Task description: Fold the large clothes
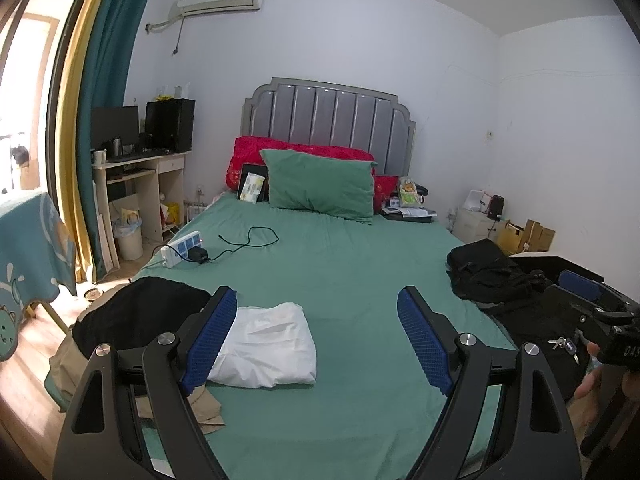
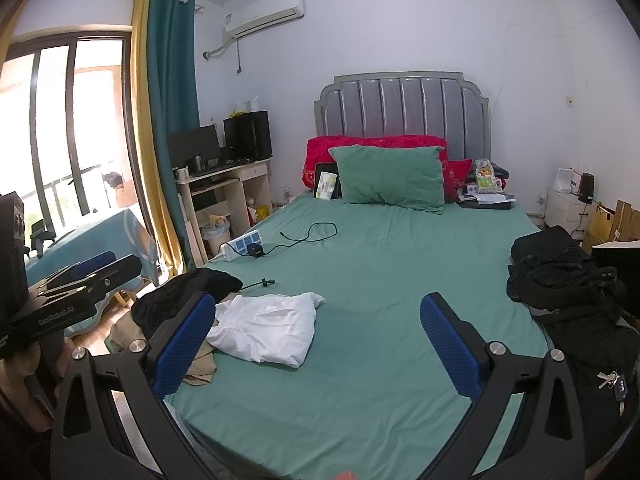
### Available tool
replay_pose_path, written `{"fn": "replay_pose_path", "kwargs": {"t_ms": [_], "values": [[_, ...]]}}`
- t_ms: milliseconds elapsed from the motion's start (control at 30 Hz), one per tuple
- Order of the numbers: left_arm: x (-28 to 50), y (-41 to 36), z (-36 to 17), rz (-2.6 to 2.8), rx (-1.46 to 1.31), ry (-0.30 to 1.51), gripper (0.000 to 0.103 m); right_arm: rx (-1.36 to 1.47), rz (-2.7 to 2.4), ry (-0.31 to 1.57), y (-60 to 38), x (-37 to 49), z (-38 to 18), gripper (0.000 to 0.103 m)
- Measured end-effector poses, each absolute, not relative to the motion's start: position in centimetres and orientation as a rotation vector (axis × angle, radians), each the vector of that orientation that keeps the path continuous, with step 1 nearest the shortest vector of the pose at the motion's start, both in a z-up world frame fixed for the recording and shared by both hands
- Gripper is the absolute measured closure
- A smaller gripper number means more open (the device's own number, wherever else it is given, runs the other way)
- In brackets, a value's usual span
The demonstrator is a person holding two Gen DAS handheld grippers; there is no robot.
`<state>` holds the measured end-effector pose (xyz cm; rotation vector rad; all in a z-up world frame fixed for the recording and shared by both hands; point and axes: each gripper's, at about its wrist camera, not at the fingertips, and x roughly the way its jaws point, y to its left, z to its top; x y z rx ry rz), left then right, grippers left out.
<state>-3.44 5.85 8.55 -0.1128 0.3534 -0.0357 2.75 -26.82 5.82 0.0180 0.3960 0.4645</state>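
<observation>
Leftmost, a black garment (image 1: 136, 312) lies over crumpled beige trousers (image 1: 200, 404) at the near left corner of the green-sheeted bed (image 1: 352, 264). Just beside them a folded white cotton garment (image 1: 266, 346) rests flat on the sheet, touching the beige cloth at its left edge. Farther back, a white power strip (image 1: 182, 248) with a black charger cable sits near the left edge of the bed. Both tools hover above the foot of the bed: the left hand-held gripper (image 1: 318, 344) has its blue-padded fingers spread wide with nothing between them, and the right hand-held gripper (image 2: 318, 346) is equally spread and holds nothing. On the right, a black backpack (image 2: 560, 268) lies on the bed's edge, with a bunch of keys (image 2: 614, 384) nearer the camera.
</observation>
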Motion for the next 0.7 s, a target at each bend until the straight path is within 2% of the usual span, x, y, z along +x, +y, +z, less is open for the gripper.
{"fn": "replay_pose_path", "kwargs": {"t_ms": [700], "values": [[-3.31,5.53,8.65,-0.042,-0.119,0.360,0.018,0.020,0.459,0.396,-27.14,2.89,5.91,0.002]]}}
